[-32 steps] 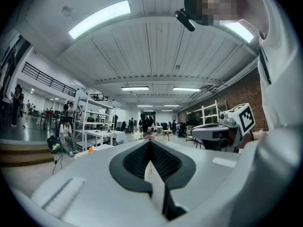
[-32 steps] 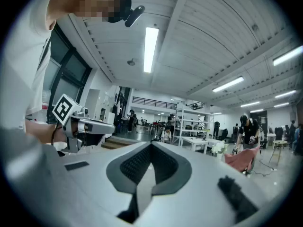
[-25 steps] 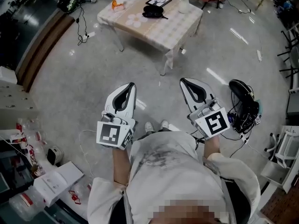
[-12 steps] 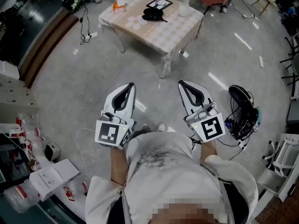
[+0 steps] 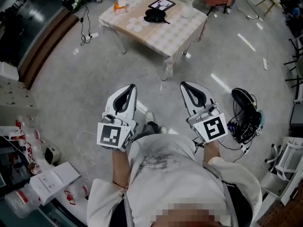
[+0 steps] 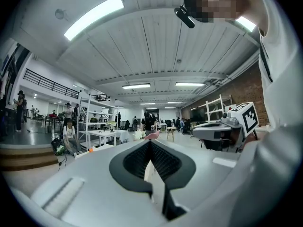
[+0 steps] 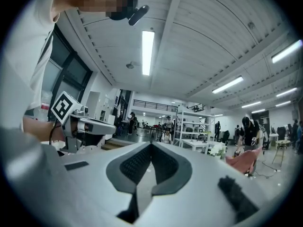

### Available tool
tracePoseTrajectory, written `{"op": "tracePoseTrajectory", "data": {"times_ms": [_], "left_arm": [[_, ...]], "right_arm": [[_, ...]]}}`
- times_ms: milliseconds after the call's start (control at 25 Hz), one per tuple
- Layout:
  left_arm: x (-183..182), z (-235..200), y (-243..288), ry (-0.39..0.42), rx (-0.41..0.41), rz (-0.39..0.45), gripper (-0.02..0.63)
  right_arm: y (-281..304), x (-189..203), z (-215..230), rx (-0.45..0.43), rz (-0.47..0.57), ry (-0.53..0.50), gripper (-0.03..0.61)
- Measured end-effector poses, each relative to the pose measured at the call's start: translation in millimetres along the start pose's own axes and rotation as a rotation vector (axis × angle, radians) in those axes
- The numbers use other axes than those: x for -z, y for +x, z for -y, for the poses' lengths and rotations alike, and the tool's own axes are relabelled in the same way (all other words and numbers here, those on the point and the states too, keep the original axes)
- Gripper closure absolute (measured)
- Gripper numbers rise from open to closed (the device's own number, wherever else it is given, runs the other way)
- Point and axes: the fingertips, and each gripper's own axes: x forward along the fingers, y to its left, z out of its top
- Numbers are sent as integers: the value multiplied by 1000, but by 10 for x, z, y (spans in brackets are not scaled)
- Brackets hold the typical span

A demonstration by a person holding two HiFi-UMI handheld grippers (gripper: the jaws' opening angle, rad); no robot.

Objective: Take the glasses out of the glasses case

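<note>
A black glasses case [image 5: 155, 15] lies shut on a low table [image 5: 175, 32] with a checked cloth, far ahead of me across the floor. The glasses themselves are not visible. My left gripper [image 5: 132, 86] and right gripper [image 5: 184, 84] are held side by side at waist height, well short of the table, both pointing forward. Each is shut with nothing between its jaws. The left gripper view shows its closed jaws [image 6: 150, 144] aimed level into the hall; the right gripper view shows the same [image 7: 151, 146].
On the table stand a framed picture [image 5: 162, 4], a white vase with flowers [image 5: 188, 0] and an orange object [image 5: 120, 4]. A black bag with cables [image 5: 246, 110] lies on the floor right. Boxes and bottles [image 5: 49, 178] crowd the lower left. A wooden step [image 5: 42, 41] runs along the left.
The view has shifted slightly as the person steps; one foot has come forward between the grippers. Both grippers stay shut and hold their places.
</note>
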Motion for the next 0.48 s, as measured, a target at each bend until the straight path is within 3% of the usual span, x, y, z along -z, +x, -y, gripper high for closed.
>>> {"op": "tracePoseTrajectory", "data": {"times_ms": [480], "left_arm": [[36, -658, 452, -5, 32, -4, 606]], "right_arm": [[724, 179, 199, 37, -95, -24, 561]]}}
